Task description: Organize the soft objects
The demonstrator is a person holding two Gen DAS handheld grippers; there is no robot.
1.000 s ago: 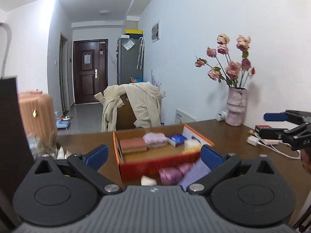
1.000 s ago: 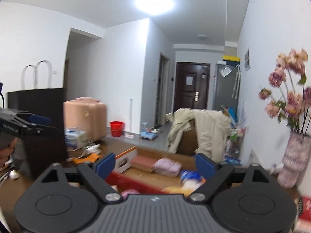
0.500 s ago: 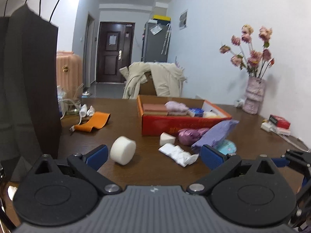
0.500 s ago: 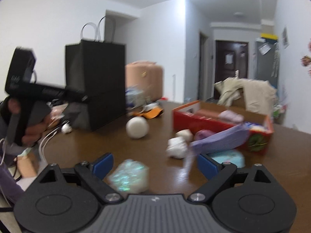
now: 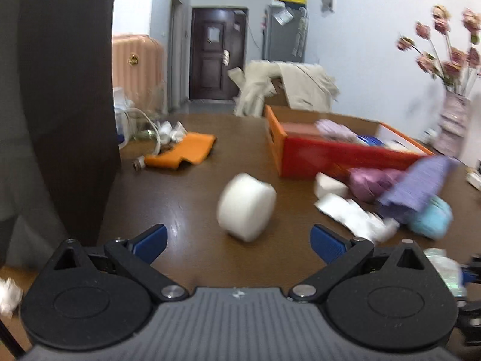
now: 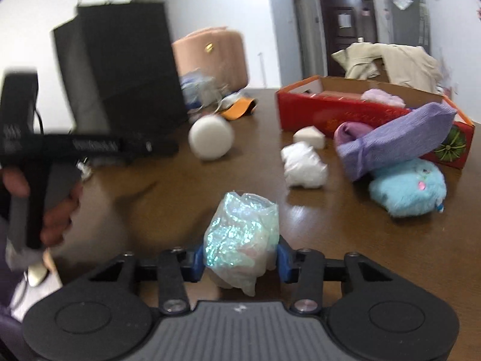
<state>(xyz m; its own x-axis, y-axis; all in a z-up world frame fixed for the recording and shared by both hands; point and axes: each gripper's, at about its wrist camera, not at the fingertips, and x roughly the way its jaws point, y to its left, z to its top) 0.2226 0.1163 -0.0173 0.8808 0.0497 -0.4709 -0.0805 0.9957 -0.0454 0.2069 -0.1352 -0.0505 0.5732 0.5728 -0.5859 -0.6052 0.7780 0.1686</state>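
Left view: we hold the left gripper (image 5: 237, 237) wide open and empty, so the white roll (image 5: 246, 206) just ahead of the gap fits between the jaws.

Right view: our right gripper (image 6: 240, 260) pinches the shiny bag (image 6: 242, 234) lightly; the box (image 6: 345, 111) lies well ahead, right of the jaws.

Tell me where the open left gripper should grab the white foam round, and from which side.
Grip the white foam round across its two flat faces, coming in from the near side with the left gripper. It stands on its curved rim, so a fingertip on that rim would probably roll it.
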